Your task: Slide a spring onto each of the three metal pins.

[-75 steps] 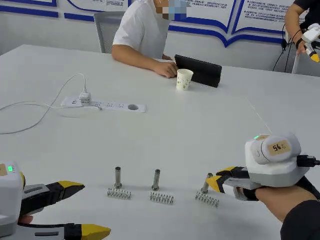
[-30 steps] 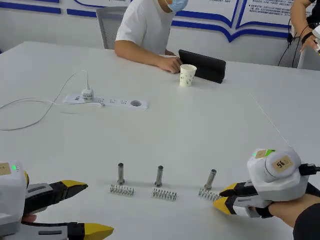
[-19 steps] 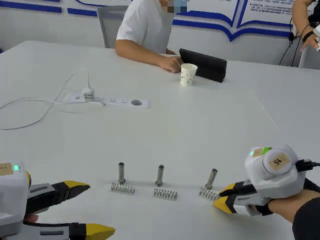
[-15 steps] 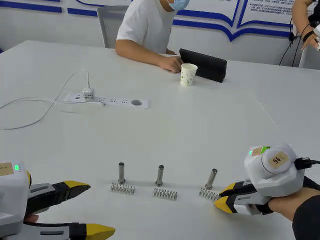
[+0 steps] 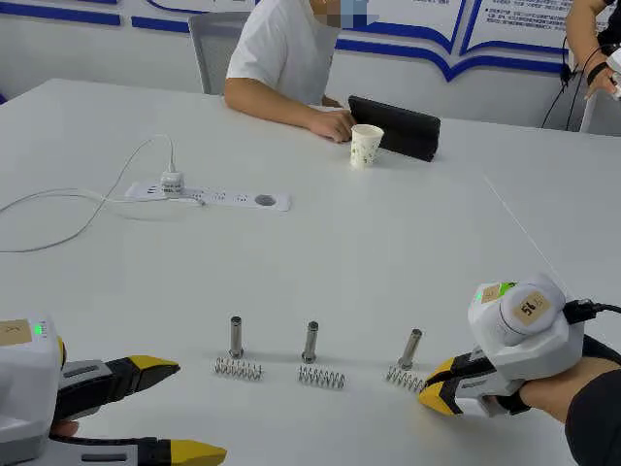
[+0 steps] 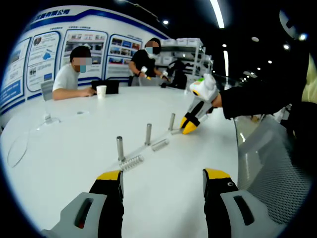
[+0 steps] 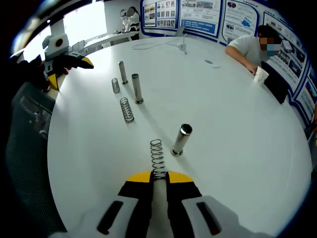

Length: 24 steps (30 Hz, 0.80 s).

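Right gripper view shows the right gripper (image 7: 154,174) closed on a spring (image 7: 157,152) by its end, unclear in head view; the left gripper (image 6: 163,174) stands open.

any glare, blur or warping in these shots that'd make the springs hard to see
Head view: soft even light, faint shadows, springs sharp but small. Left gripper view: fisheye curves the table, ceiling lights flare. Right gripper view: strong curving too, yet the end spring at the right gripper is crisp.
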Tool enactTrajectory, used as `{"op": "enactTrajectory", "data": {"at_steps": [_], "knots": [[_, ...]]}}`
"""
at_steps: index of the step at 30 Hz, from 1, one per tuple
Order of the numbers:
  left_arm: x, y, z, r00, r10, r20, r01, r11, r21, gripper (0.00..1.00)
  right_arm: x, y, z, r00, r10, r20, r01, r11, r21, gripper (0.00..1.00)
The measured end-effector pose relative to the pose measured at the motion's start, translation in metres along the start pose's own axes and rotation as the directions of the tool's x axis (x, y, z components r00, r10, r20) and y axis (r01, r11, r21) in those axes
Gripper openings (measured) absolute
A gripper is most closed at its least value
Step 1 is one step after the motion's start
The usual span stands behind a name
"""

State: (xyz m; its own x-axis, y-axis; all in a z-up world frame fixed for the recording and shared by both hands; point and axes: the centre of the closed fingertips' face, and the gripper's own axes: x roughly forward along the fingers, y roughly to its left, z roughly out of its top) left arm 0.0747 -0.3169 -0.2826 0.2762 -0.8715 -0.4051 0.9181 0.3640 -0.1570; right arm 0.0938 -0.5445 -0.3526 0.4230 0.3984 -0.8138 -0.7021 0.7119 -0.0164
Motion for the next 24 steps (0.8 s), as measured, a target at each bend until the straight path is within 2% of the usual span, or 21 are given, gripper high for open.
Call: {"op": "enactTrajectory", "data": {"at_steps": [11,24], "knots": [[0.007,-0.009,0.001,0.9987,-0.045,-0.023,0.046,0.998,0.032,0.64,-0.005,0.011,-0.001,0.9998,0.011,-0.019,-0.012,1.0,-0.015,0.11],[0.026,-0.022,0.008,0.9909,-0.119,-0.061,0.125,0.987,0.1,0.61,-0.012,0.037,0.015,0.9982,0.058,-0.016,-0.059,0.995,-0.081,0.11]]}}
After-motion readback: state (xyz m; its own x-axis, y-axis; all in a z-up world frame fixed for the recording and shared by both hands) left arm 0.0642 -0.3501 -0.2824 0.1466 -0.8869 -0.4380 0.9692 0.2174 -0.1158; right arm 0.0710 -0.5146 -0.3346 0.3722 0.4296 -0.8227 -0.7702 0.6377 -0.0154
